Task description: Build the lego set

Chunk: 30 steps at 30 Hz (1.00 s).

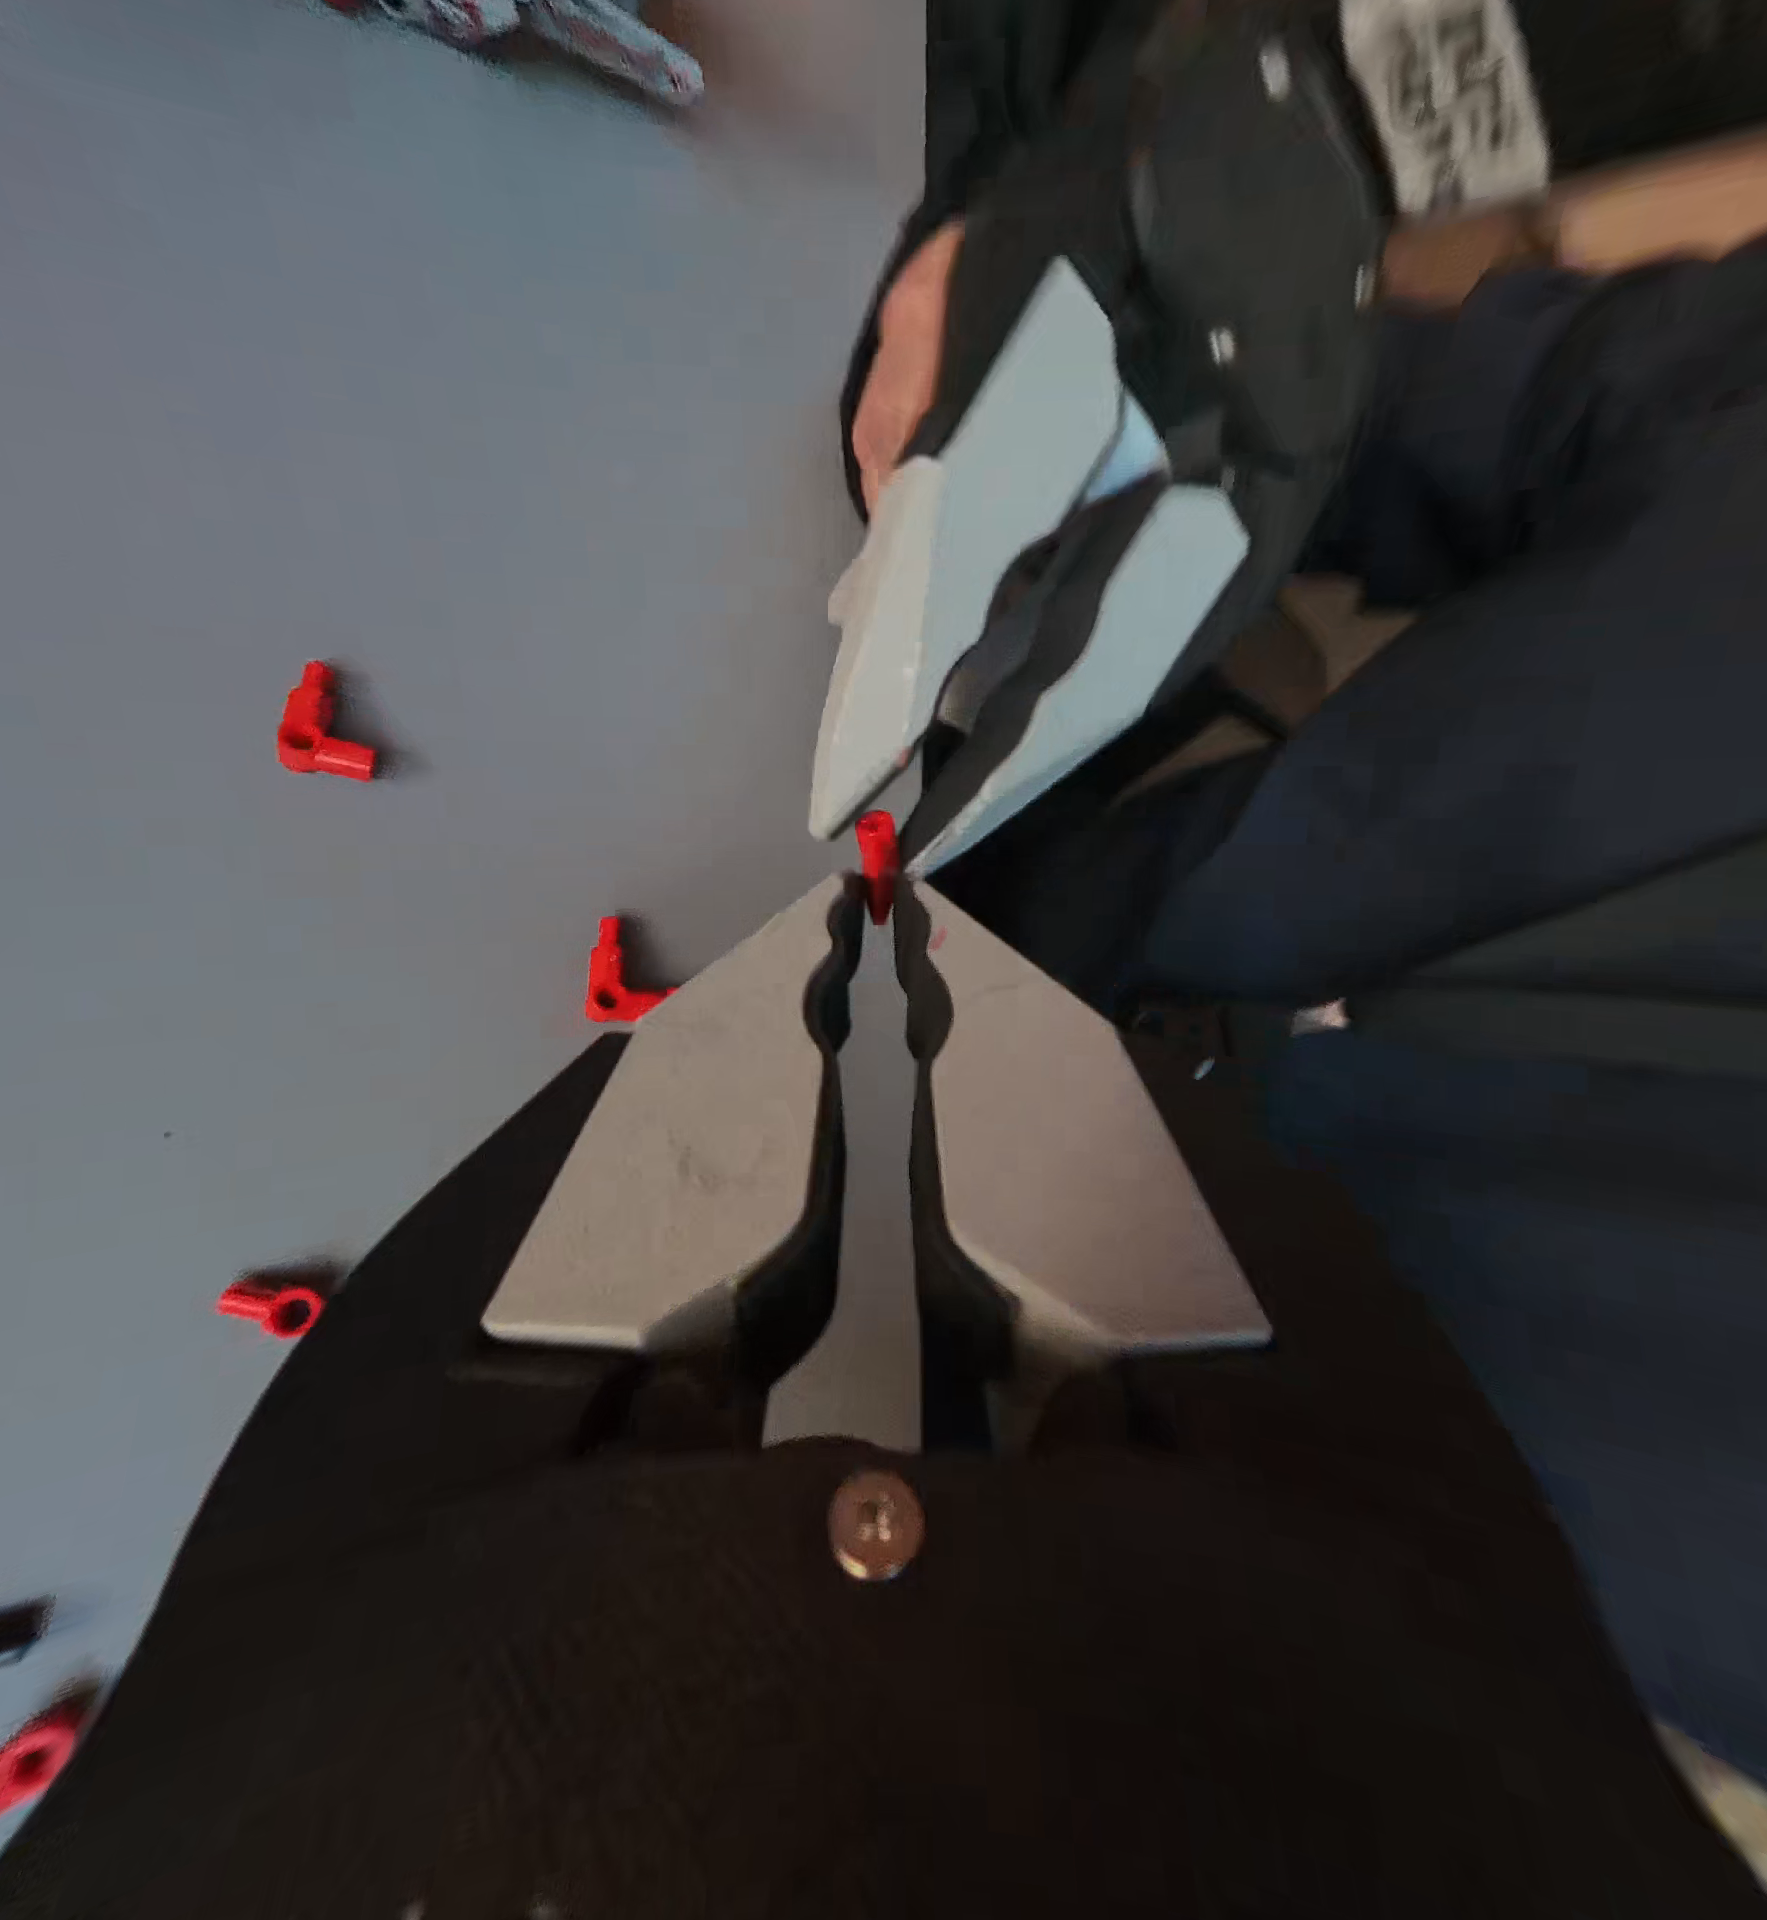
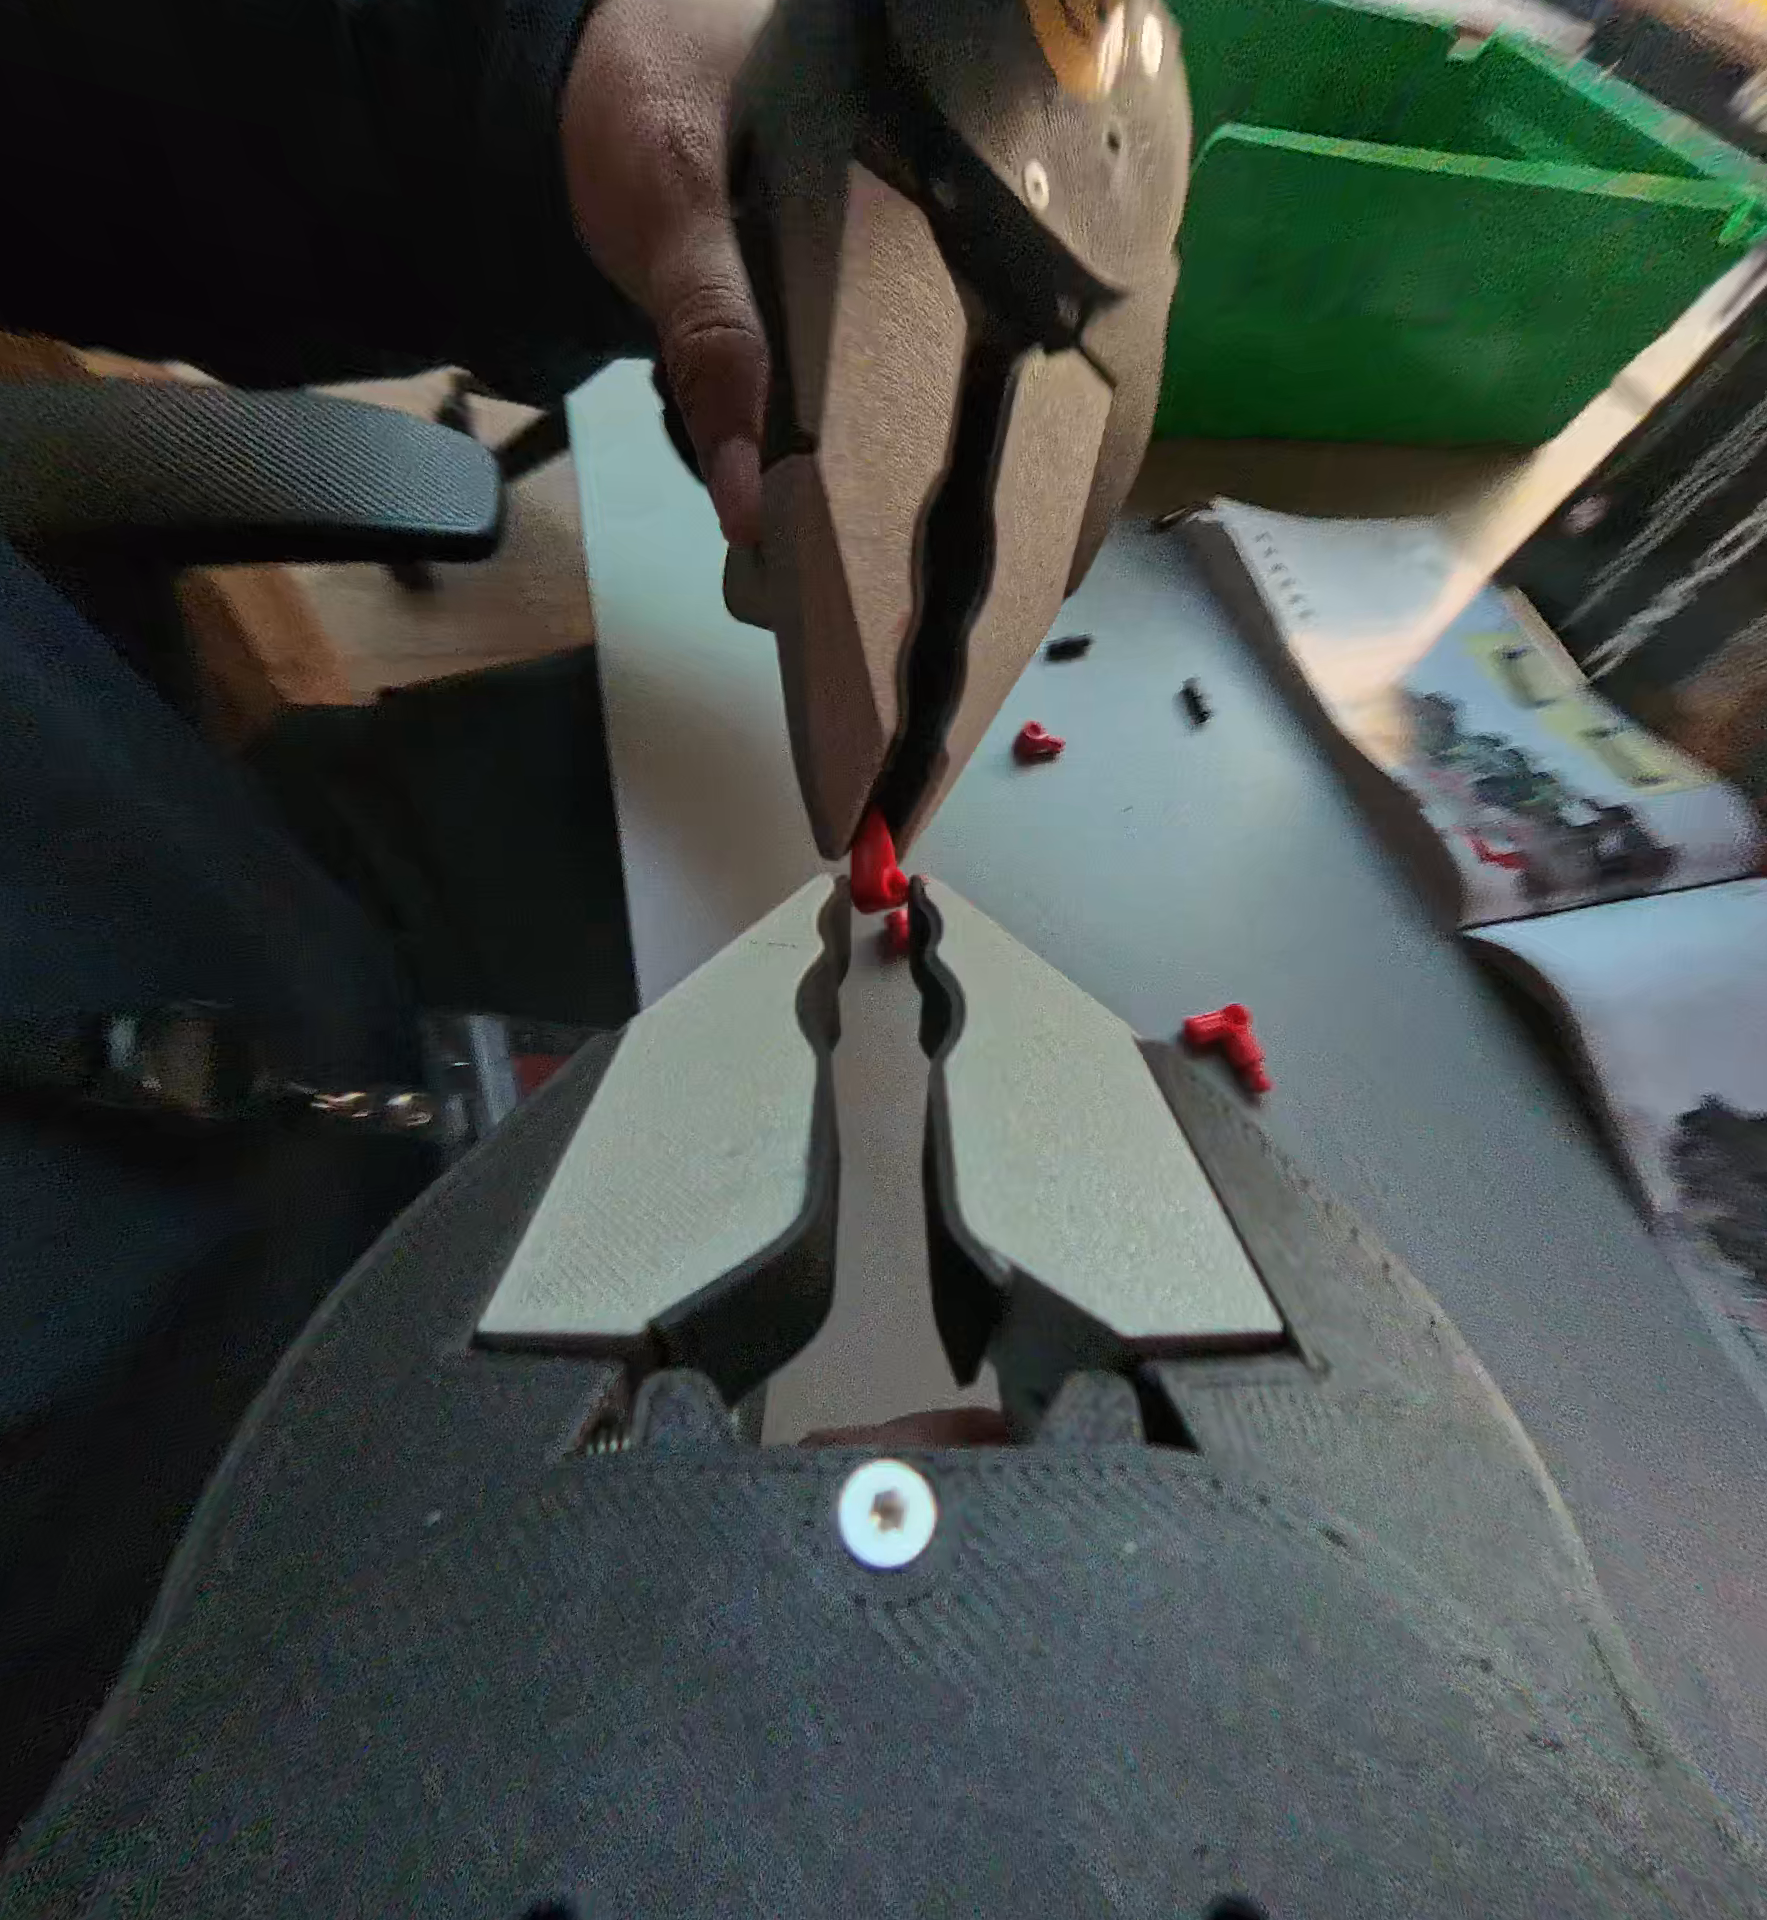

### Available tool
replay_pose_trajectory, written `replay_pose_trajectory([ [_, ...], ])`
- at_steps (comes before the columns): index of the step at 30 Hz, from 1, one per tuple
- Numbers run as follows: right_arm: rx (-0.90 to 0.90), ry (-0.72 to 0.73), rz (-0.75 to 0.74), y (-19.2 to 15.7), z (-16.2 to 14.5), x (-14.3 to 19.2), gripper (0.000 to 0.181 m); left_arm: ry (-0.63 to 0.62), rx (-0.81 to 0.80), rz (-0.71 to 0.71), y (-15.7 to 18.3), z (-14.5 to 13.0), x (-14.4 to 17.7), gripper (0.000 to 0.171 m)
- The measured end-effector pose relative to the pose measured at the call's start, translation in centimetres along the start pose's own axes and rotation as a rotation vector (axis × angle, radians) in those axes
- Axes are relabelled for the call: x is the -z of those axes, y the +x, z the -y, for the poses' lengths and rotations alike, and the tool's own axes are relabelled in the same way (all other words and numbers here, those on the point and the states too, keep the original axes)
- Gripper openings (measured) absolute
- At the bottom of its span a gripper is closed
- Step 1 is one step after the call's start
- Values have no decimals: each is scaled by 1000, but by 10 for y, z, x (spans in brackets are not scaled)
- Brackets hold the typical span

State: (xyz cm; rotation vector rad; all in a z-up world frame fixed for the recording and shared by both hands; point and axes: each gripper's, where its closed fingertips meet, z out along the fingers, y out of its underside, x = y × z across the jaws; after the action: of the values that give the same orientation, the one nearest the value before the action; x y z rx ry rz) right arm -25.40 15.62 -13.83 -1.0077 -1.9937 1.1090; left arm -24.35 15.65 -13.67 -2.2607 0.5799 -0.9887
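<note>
The left tongs (image 1: 877,896) pinch a small red piece (image 1: 876,857) at their very tips, and it sticks out beyond them, held in the air at the desk's (image 1: 339,416) edge. The right tongs (image 1: 894,840) meet it from the far side: their tips sit on either side of the piece's outer end, but the blur hides whether they press on it. From the right wrist view the picture is the same — the red piece (image 2: 875,862) hangs from the left tongs' (image 2: 863,831) tips, just ahead of the right tongs (image 2: 877,894), whose fingers stand slightly apart with a narrow gap between them.

On the grey desk lie more red pieces: an L-shaped one (image 1: 318,727) well to the side, another L-piece (image 1: 611,977) just beside the left tongs, and a short connector (image 1: 271,1304) nearer the camera. The right view shows a red piece (image 2: 1227,1039) near the right tongs, a smaller one (image 2: 1037,742) farther off, two tiny black pegs (image 2: 1191,701), an open booklet (image 2: 1544,790) and a green bin (image 2: 1430,260) beyond.
</note>
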Motion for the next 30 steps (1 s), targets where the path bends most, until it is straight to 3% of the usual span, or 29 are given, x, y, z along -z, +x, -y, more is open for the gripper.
replay_pose_trajectory([
  [2,-102,-17,108,-6,-2,0,7,-99,-134,58,2,-3,-1,2],
  [5,-112,-34,149,-10,-1,0,6,-216,-287,127,3,-7,-2,2],
  [11,-19,-144,96,-11,-14,-8,5,-363,-362,193,-5,-17,-9,2],
  [14,-37,-156,77,-6,-19,-8,5,-320,-284,182,-8,-15,-7,5],
  [16,-114,-170,54,7,-29,-5,5,-268,-173,219,-21,-17,3,29],
  [20,-303,-126,78,22,-38,1,5,-204,-67,283,-39,-28,3,45],
  [24,-386,-112,109,24,-40,-1,5,-266,-79,351,-50,-38,-10,45],
  [30,-599,-60,173,28,-34,-5,5,-280,-171,389,-54,-36,-14,20],
])
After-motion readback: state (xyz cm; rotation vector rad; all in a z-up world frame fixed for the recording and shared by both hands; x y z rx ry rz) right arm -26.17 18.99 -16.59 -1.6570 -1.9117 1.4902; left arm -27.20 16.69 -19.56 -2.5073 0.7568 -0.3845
